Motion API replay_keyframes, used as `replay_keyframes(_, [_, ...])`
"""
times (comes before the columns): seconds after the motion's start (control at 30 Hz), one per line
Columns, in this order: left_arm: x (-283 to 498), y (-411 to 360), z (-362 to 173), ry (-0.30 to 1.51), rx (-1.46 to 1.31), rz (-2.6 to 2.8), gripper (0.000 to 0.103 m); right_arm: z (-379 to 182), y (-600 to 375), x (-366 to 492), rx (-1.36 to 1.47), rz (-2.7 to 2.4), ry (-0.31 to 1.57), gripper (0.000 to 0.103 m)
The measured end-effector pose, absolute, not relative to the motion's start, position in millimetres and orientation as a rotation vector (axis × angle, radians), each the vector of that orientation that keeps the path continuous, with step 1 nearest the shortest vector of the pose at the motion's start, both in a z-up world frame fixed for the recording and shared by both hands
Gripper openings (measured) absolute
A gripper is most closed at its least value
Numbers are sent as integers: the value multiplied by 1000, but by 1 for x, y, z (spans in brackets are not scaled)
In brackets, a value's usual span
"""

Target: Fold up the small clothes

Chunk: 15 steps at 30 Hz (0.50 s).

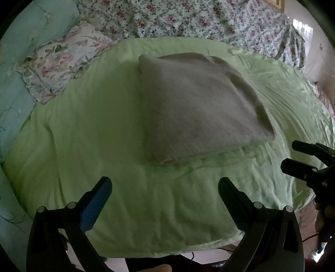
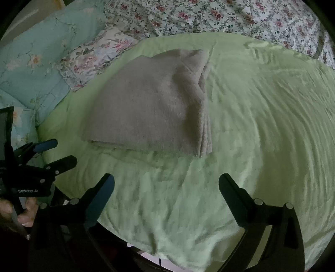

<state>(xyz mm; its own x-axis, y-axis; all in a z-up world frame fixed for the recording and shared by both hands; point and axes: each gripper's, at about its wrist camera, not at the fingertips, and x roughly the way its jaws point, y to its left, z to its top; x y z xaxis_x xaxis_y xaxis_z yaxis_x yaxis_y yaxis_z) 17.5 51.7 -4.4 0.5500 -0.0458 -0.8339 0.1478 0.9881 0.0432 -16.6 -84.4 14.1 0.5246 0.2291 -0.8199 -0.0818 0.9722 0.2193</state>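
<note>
A grey garment [image 1: 199, 106] lies folded into a thick rectangle on the light green bed cover [image 1: 104, 146]; its stacked edges face right in the right wrist view [image 2: 150, 104]. My left gripper [image 1: 164, 182] hangs open over bare cover, short of the garment's near edge, nothing between its fingers. My right gripper [image 2: 166, 180] is open too, also nearer than the fold and empty. Each gripper shows in the other's view: the right one [image 1: 291, 155] at the right edge, the left one [image 2: 60, 152] at the left edge, both with jaws apart.
A floral pillow [image 1: 62, 60] and a pale teal quilt [image 1: 31, 27] lie at the left. A flowered bedspread [image 1: 188, 18] covers the far side. The green cover's front edge [image 1: 167, 249] hangs just below the fingers. A person's hand [image 2: 25, 211] holds the left gripper.
</note>
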Motion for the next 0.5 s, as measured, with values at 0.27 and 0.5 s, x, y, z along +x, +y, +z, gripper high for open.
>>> replay_keyframes(0.27, [20,48,-3,980,131,-93,102,13,-78,-8,148,190,1005,100])
replay_keyframes(0.5, [27,48,5,957,140,-73,102,17,-74,5,134,195,999,100])
